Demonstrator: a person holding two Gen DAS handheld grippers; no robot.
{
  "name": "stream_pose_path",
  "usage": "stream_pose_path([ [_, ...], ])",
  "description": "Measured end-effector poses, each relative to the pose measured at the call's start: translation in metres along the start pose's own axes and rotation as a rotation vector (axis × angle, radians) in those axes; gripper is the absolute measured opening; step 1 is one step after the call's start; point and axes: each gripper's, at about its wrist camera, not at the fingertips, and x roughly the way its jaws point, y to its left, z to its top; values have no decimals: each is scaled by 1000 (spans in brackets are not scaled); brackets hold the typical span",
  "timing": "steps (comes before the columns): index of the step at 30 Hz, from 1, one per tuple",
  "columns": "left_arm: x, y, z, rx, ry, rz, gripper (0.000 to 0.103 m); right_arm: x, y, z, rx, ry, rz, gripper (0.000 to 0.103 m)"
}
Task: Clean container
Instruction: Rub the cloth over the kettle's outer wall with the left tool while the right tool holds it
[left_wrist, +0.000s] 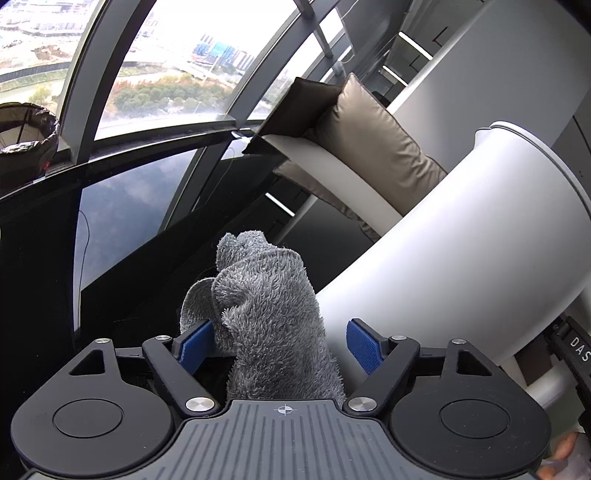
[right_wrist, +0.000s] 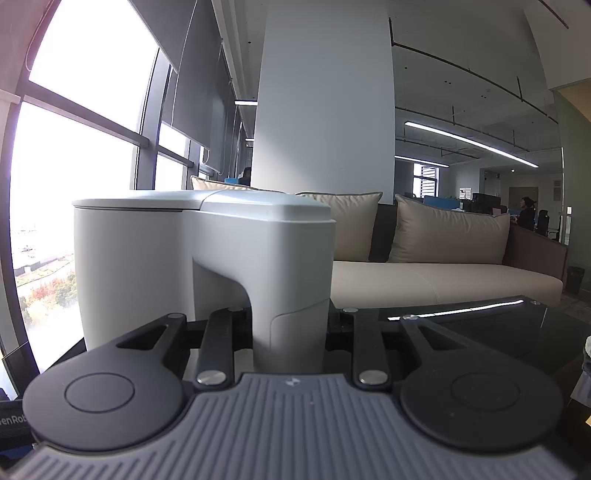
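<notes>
A white container (right_wrist: 147, 258) with a flat lid stands on the black glass table (right_wrist: 498, 332). My right gripper (right_wrist: 291, 317) is shut on its thick white handle (right_wrist: 295, 332), which hides the fingertips. In the left wrist view the same container (left_wrist: 461, 240) leans across the right side. A bunched grey fluffy cloth (left_wrist: 269, 314) sits between the fingers of my left gripper (left_wrist: 280, 343). It presses on the left blue pad (left_wrist: 195, 343), while a gap shows beside the right blue pad (left_wrist: 364, 345). The jaws are spread wide. The cloth lies close against the container's wall.
A beige sofa (right_wrist: 443, 277) with cushions stands behind the table, in front of a white pillar (right_wrist: 321, 110). Large windows run along the left. A lined waste bin (left_wrist: 26, 140) sits at the far left. A hand (left_wrist: 565, 454) shows at the lower right.
</notes>
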Motion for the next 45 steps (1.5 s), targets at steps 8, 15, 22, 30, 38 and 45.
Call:
stream_pose_path([
  [8,4,12,-5,-28,34,-35,25,2,7,-3,-6,-1,-1,28],
  [15,-3,20,-4,-87,53,-127,19,3,6,-2,-7,-1,1,28],
  [22,-16,26,0,-194,-17,-348,19,4,7,-2,-7,-1,1,28],
  [30,-39,19,4,-231,-201,-609,19,7,11,1,-8,-3,-2,28],
  [38,-40,10,-5,-242,-222,-645,19,4,24,2,-43,2,-86,28],
  [45,-40,9,-3,-238,-215,-628,20,8,40,7,-80,-22,-204,29],
])
